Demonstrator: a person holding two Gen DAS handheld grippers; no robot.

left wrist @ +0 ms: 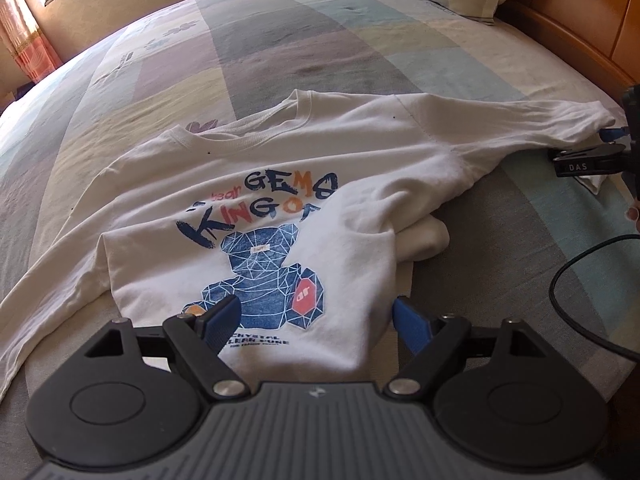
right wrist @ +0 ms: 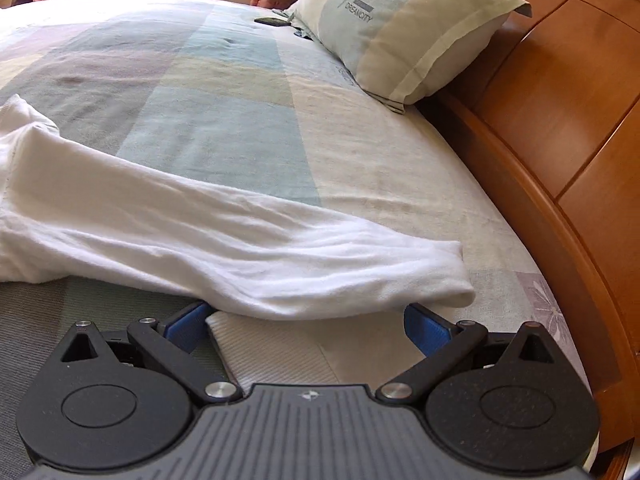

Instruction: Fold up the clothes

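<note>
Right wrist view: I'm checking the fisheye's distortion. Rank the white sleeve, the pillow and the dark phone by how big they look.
1. white sleeve, though nearness to the camera inflates it
2. pillow
3. dark phone, tiny and far

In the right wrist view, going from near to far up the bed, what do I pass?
Right gripper → white sleeve → patchwork bedspread → pillow by the wooden headboard.

Shirt (left wrist: 256, 184) lies on the bed (left wrist: 248, 52) — pillow (right wrist: 392, 28) behind it, against the headboard (right wrist: 560, 120).
</note>
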